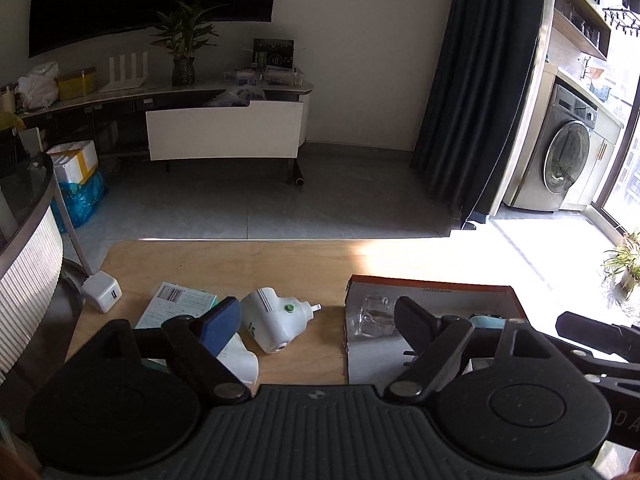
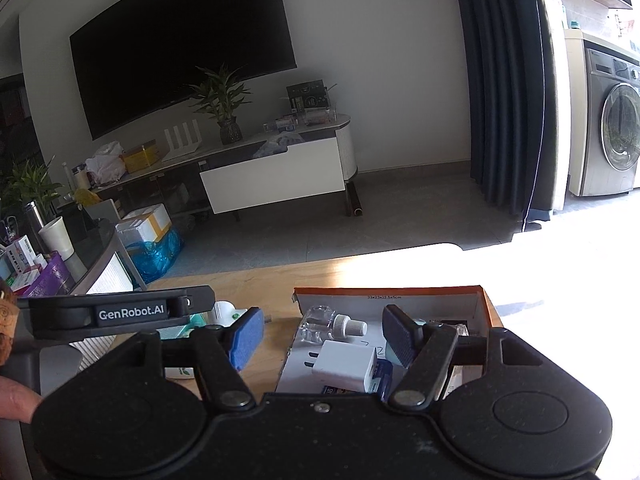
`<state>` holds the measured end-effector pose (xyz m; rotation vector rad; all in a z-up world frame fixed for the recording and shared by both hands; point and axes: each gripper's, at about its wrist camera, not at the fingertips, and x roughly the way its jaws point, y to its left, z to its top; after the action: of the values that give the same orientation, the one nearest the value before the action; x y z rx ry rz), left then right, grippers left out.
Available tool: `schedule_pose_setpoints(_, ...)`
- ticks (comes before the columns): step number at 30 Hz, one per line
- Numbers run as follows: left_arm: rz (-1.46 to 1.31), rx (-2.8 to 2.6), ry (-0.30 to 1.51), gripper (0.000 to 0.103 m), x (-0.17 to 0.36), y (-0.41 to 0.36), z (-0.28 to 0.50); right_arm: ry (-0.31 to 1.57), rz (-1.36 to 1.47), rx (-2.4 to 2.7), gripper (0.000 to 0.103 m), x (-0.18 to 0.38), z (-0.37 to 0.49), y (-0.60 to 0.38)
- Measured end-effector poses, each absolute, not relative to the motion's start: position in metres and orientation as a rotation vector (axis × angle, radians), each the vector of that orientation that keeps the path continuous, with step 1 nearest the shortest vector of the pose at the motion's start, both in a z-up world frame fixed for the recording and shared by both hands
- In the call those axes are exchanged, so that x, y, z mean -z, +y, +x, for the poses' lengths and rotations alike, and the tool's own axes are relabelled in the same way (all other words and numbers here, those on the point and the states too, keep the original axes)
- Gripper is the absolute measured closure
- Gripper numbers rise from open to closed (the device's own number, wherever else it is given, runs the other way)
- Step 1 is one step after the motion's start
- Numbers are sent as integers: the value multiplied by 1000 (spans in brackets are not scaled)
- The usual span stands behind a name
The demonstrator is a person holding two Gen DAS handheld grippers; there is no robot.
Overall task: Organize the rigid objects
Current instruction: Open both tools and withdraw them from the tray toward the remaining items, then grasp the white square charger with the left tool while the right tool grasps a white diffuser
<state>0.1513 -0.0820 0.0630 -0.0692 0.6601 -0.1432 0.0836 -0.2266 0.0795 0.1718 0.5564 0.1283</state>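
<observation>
Cardboard box (image 2: 482, 308) with an orange rim sits open on the wooden table (image 1: 280, 264), toward its right side and half in harsh sunlight. Inside it lie a clear bottle (image 2: 320, 322) with a white ribbed cap, on its side, and nearer the front a white plug adapter (image 2: 346, 362) touching something blue that I cannot make out. Left of the box, out on the bare wood, a white plug-in device (image 1: 276, 320) with a green button lies tipped over, a mint-green carton (image 1: 176, 304) with a barcode lies flat beside it, and a white USB charger (image 1: 102, 290) sits at the table's left edge.

The right gripper (image 2: 324, 336) hangs over the box with its jaws spread and nothing between them; the adapter and bottle show in the gap below, apart from the pads. The left gripper (image 1: 320, 320) hovers over the seam between loose items and box, jaws spread wide and empty, its blue pad (image 1: 222, 322) overlapping the carton in view.

Beyond the table stand a TV console (image 1: 224, 132), a dark curtain (image 1: 480, 80) and a washing machine (image 1: 568, 160).
</observation>
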Motion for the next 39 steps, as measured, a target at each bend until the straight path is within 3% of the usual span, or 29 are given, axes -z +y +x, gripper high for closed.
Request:
schedule_pose_setpoints(25, -169, -11, 698, 16, -35, 15, 142, 644, 78, -273, 24, -58, 109, -133)
schedule_pose_setpoints(32, -192, -112, 700, 8, -15, 58, 159, 661, 77, -294, 24, -50, 111, -128)
schedule_pose_setpoints(39, -160, -134, 680, 6, 9, 92, 203, 678, 90, -304, 24, -40, 112, -133)
